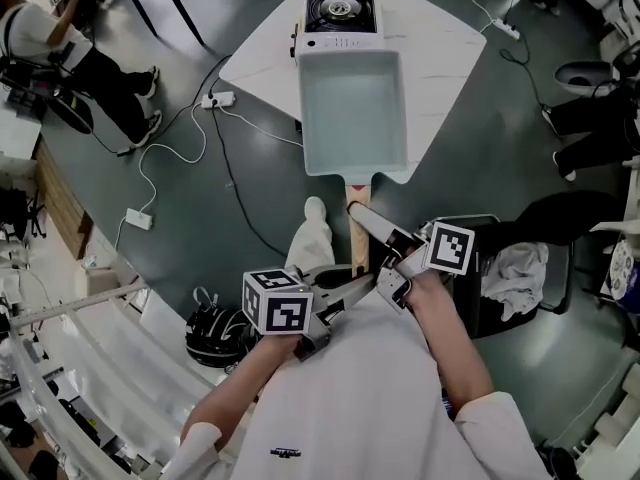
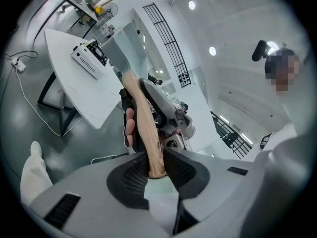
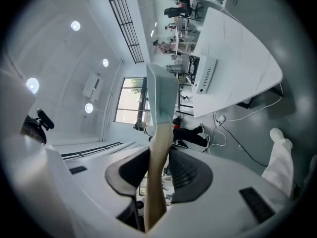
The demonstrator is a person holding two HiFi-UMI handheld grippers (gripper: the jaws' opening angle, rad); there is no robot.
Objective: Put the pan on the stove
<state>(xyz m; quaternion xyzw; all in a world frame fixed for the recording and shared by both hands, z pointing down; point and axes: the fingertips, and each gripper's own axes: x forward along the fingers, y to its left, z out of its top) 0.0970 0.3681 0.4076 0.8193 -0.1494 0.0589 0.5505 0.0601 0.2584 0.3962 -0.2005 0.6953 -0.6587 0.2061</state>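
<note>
A pale blue rectangular pan point(image 1: 352, 108) hangs over the white table point(image 1: 440, 58), just short of the portable stove point(image 1: 340, 13) at the table's far end. Its wooden handle point(image 1: 358, 230) points back toward me. My right gripper point(image 1: 366, 218) is shut on the handle's middle, and my left gripper point(image 1: 360, 280) is shut on its end. In the left gripper view the handle point(image 2: 143, 128) runs up from the left gripper point(image 2: 156, 170) to the pan point(image 2: 121, 48), near the stove point(image 2: 89, 58). The right gripper view shows the right gripper point(image 3: 161, 170) clamping the handle point(image 3: 159, 148) below the pan point(image 3: 163, 98).
Cables and a power strip point(image 1: 218, 99) lie on the dark floor left of the table. A black chair with a cloth point(image 1: 515, 268) stands to my right, and a dark helmet point(image 1: 215, 333) lies to my left. A person point(image 1: 80, 58) sits at the far left.
</note>
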